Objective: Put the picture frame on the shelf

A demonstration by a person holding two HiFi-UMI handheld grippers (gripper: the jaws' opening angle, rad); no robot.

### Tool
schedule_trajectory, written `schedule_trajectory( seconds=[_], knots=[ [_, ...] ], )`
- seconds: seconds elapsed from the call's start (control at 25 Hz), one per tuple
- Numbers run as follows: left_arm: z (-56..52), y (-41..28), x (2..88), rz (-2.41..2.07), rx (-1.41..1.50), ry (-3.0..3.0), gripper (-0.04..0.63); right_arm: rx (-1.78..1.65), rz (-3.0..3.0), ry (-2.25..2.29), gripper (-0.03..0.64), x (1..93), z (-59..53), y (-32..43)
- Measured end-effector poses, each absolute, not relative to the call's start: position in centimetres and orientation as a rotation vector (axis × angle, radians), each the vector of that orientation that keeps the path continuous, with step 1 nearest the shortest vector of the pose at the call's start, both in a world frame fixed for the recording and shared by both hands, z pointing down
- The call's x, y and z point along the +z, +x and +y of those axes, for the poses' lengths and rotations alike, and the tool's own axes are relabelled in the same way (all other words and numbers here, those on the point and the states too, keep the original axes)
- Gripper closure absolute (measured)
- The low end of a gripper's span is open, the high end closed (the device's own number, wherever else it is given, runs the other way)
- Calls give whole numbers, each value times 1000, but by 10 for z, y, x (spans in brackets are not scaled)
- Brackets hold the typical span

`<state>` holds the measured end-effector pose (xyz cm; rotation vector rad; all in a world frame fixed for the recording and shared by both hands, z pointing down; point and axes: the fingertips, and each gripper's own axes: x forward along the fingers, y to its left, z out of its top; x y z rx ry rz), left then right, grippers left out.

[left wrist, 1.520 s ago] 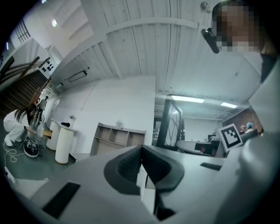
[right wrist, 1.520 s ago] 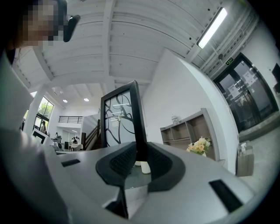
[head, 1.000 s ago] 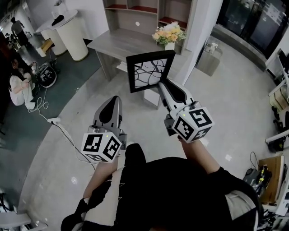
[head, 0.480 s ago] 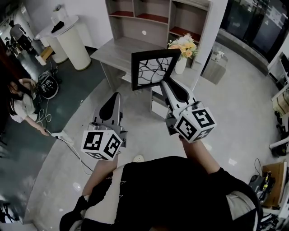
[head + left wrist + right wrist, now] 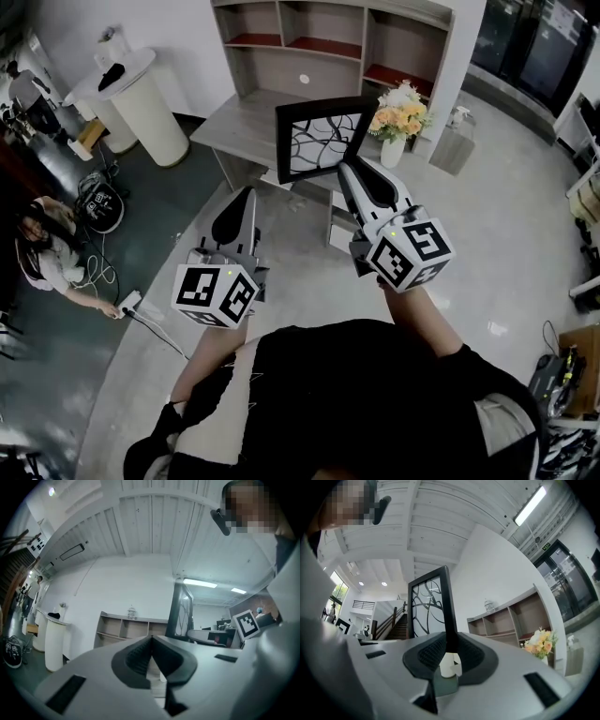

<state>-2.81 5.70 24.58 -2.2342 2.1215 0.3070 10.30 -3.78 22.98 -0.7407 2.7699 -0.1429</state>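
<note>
The picture frame point(image 5: 323, 139) is black with a white panel of black branch lines. My right gripper point(image 5: 349, 169) is shut on its lower right edge and holds it upright in the air over the front of the grey desk point(image 5: 242, 122). In the right gripper view the frame point(image 5: 426, 609) rises from between the pads point(image 5: 433, 653). The wooden shelf point(image 5: 319, 37) stands on the desk against the wall, beyond the frame. My left gripper point(image 5: 246, 192) is shut and holds nothing, low and left of the frame. In the left gripper view the frame point(image 5: 183, 616) shows edge-on at the right.
A vase of flowers point(image 5: 401, 111) stands on the desk just right of the frame. A white round pedestal point(image 5: 141, 94) stands at the left. A person point(image 5: 47, 253) crouches by cables and a power strip point(image 5: 129, 300) on the floor at the left. A grey bin point(image 5: 455, 141) stands at the right.
Both grippers and the frame have moved forward toward the desk and shelf. The shelf and flowers now sit lower and closer in the head view. The grip on the frame is the same.
</note>
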Motion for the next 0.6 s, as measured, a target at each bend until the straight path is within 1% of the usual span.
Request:
schedule_trajectory(
  seconds=[0.16, 0.6],
  knots=[
    [44, -59, 247, 2101, 319, -2267, 583, -148, 2776, -788, 540, 236, -48, 75],
    [16, -72, 284, 2110, 343, -2314, 583, -170, 2799, -838, 540, 271, -76, 63]
  ],
)
